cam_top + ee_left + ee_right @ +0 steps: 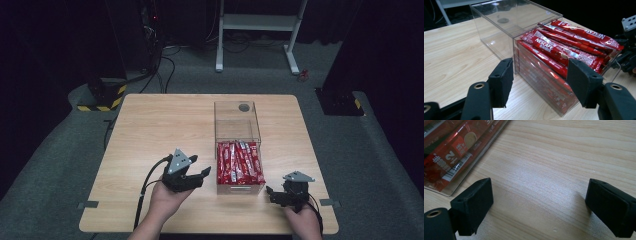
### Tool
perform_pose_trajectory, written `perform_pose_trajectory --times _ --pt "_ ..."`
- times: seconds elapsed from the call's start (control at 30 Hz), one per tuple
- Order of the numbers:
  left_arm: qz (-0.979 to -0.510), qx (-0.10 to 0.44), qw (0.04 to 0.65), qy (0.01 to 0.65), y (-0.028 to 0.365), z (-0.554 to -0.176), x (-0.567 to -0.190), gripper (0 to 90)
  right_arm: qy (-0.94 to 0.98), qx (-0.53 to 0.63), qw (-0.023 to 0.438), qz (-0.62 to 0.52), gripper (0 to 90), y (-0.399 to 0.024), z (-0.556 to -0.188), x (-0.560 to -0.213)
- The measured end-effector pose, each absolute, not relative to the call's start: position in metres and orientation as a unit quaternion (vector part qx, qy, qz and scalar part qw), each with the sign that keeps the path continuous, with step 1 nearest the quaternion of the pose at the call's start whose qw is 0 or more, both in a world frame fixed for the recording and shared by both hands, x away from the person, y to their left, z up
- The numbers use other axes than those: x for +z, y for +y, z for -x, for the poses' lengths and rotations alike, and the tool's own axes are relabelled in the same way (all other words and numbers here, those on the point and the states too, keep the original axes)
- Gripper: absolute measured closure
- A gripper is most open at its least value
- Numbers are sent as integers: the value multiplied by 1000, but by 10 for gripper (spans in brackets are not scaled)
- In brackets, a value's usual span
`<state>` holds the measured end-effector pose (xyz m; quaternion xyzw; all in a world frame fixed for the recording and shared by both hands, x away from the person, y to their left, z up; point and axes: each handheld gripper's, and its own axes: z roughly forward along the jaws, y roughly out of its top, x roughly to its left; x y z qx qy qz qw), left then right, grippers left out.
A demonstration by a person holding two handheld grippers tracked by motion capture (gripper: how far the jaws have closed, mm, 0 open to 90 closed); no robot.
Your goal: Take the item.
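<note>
Clear box [239,150] of red sachets [240,162] between released left tongs [196,176], right tongs [274,194].

"NESCAFE" in white on the red sachets [564,47]

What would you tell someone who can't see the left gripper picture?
A clear plastic box full of red coffee sticks sits on a wooden table. The left gripper is open, its two black jaws reaching toward the box's near corner.
</note>
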<state>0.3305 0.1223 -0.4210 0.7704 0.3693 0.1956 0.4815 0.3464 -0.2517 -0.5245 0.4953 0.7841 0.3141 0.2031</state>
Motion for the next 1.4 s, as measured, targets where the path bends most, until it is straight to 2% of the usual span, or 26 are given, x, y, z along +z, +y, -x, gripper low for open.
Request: perform_pose_trajectory --times 1.1,1.3,1.4 --pt "-782 173 492 340 74 -337 -425 440 785 313 203 -495 76 -252 -346 -524" --pt "-785 170 490 338 67 -339 -428 488 785 314 203 -494 76 -252 -346 -524" --pt "-787 170 487 339 62 -341 -432 540 785 314 203 -494 76 -252 -346 -524"
